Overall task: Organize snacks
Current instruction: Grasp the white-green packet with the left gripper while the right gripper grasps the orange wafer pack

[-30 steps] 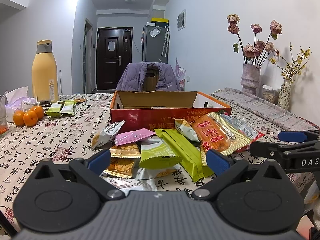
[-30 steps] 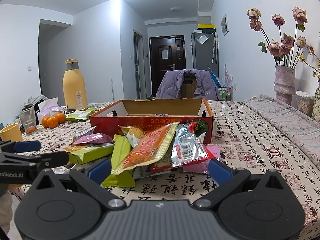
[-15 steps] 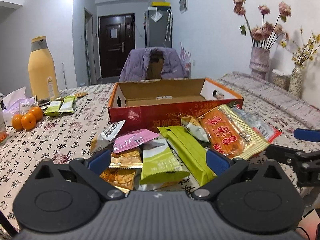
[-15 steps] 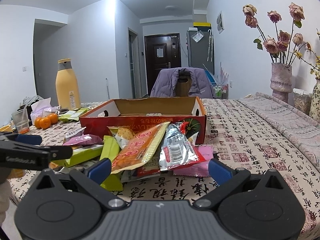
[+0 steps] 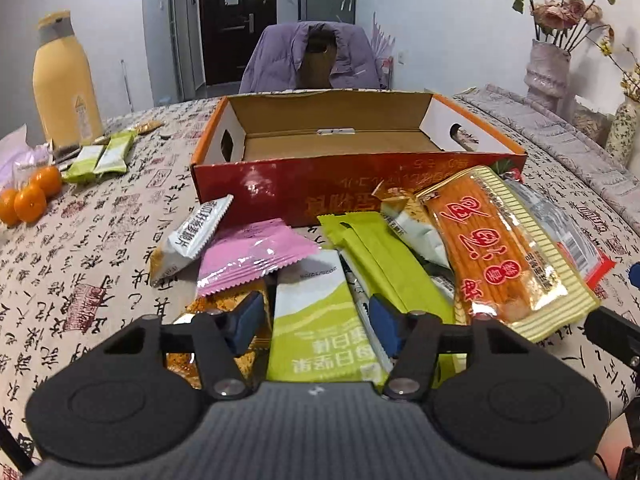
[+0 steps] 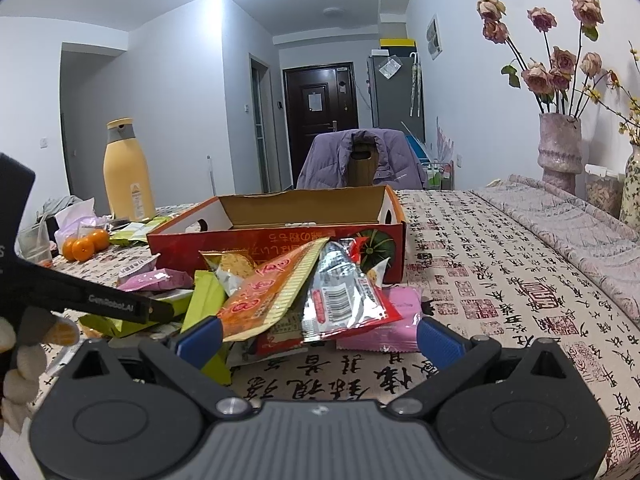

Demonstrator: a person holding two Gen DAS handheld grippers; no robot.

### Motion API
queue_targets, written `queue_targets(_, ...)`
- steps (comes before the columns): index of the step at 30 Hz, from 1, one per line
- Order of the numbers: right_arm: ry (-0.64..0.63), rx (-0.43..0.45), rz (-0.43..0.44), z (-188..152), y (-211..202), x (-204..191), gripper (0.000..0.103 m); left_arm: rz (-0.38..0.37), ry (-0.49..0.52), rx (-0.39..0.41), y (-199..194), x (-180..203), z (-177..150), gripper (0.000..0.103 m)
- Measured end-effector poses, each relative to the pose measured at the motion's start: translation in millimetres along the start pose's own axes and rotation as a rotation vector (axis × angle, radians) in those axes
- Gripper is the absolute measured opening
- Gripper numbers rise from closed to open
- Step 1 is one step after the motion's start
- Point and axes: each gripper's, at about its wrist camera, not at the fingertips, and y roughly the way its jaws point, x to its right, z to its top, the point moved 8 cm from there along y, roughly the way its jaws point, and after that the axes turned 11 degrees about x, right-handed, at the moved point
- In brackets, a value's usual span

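A pile of snack packets lies in front of an open red cardboard box [image 5: 348, 192], which looks empty inside. My left gripper [image 5: 316, 322] is low over the pile with its jaws narrowed on either side of a green-and-white packet [image 5: 316, 320], pads close to its edges. Beside it lie a pink packet [image 5: 252, 256], a lime-green packet [image 5: 384, 264] and a long orange packet [image 5: 492, 256]. My right gripper [image 6: 318, 338] is open and empty, just short of the pile, with the orange packet [image 6: 272, 292] and a silver-red packet [image 6: 340, 296] ahead. The box [image 6: 280, 244] stands behind.
A tall yellow bottle [image 5: 64, 80], oranges [image 5: 32, 196] and two green packets [image 5: 104, 156] sit at the left. Flower vases [image 6: 560, 152] stand at the right by a folded cloth. A chair with a purple jacket [image 5: 312, 56] is behind the table.
My left gripper has dropped and moved forward onto the pile, and its jaws have narrowed around the green-and-white packet. The right gripper has edged slightly closer to the pile, still open.
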Motion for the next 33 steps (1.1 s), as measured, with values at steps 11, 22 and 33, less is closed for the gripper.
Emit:
queue_targets(11,0.02,0.005,-0.03,0.2,5.3,13.0,0.103,0.016,0.024,-0.076,17.4,7.1,6.1,0.052)
queue_targets(22,0.031,0.018,-0.04,2.4,1.2,17.8,0.103,0.04,0.008,-0.067,23.6,1.2,7.0,0.038)
queue_targets(33,-0.006,0.039,-0.027,13.8,2.2,2.4,0.103,0.038,-0.016,0.092,-18.8,-7.3,19.0,0.038)
